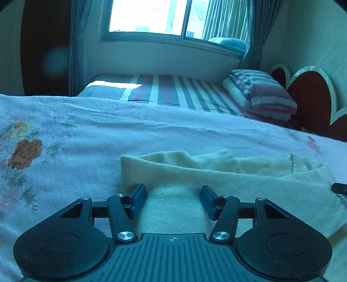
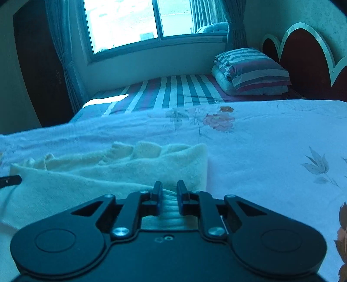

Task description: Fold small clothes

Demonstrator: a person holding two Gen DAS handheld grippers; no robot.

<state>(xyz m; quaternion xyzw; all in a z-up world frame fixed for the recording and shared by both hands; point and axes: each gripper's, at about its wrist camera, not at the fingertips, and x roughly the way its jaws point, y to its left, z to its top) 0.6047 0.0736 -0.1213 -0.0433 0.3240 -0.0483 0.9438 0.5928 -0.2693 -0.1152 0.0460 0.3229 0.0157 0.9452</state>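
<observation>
A small cream garment (image 1: 216, 175) lies flat on the floral bedspread (image 1: 86, 130), with a folded edge and a bunched part at its far side. My left gripper (image 1: 172, 188) hovers open over the garment's left end, its blue pads wide apart and only cloth below them. In the right wrist view the same garment (image 2: 108, 173) stretches leftward. My right gripper (image 2: 169, 184) sits at the garment's right end, its jaws a narrow gap apart with rippled cloth showing through the gap. Each view shows the other gripper's dark tip at its edge: right gripper (image 1: 339, 187), left gripper (image 2: 10, 180).
Beyond the bedspread (image 2: 271, 141) runs a striped sheet (image 1: 173, 91) with stacked striped pillows (image 1: 260, 93) by a red heart-shaped headboard (image 1: 310, 97). A window (image 1: 151, 17) with curtains is at the back. Bare bedspread lies left and right of the garment.
</observation>
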